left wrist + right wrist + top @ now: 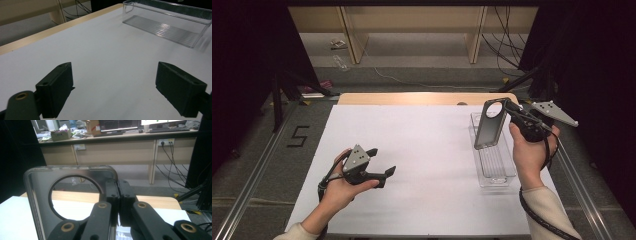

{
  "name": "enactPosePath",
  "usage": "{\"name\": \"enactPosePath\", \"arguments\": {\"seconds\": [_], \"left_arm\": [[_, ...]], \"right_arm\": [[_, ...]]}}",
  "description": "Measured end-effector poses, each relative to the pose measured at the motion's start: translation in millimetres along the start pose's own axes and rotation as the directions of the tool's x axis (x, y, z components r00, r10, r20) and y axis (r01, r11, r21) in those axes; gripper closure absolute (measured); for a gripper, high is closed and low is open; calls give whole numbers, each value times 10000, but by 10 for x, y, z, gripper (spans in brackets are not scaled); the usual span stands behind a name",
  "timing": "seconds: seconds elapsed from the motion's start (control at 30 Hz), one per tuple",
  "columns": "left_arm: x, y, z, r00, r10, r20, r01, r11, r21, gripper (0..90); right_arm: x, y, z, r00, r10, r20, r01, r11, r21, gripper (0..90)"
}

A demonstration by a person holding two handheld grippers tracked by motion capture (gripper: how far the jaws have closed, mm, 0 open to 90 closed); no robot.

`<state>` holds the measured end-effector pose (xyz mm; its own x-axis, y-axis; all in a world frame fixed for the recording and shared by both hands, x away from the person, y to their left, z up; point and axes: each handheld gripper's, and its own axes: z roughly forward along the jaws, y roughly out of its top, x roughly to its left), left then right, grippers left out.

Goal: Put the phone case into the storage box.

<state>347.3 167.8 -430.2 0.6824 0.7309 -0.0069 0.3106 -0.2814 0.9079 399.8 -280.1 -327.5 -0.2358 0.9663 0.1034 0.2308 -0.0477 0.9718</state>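
Observation:
A dark, translucent phone case [488,127] with a round cutout near its top hangs upright in the air at the right of the table. My right gripper [510,108] is shut on its upper right edge. In the right gripper view the two jaws [117,188] pinch the thin rim of the phone case [40,202] beside the round hole. Below the case lies a long clear plastic bin [510,172], which looks empty. My left gripper [382,161] hovers low over the white table cover [422,150] at the left, open, with nothing between its jaws [115,87].
The clear bin [200,32] lies ahead of the left gripper, toward the table's right side. A wooden table edge [422,98] runs along the back. Metal rails [257,165] flank the table, and cables and shelving stand beyond it.

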Motion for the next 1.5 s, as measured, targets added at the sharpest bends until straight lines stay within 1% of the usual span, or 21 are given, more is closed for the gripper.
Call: {"name": "enactPosePath", "arguments": {"seconds": [0.5,1.23,1.5], "left_arm": [[-5,-2,3,10000,-32,19,32,10000,1,143],[-10,-3,7,10000,-26,43,26,10000,0,146],[-10,-8,12,10000,-26,35,26,10000,20,146]], "right_arm": [[-74,8,-2,9998,150,158,-149,9999,-65,888],[-158,15,10,9989,144,446,-140,9999,-86,887],[-198,5,30,9984,234,513,-232,9997,-31,887]]}}
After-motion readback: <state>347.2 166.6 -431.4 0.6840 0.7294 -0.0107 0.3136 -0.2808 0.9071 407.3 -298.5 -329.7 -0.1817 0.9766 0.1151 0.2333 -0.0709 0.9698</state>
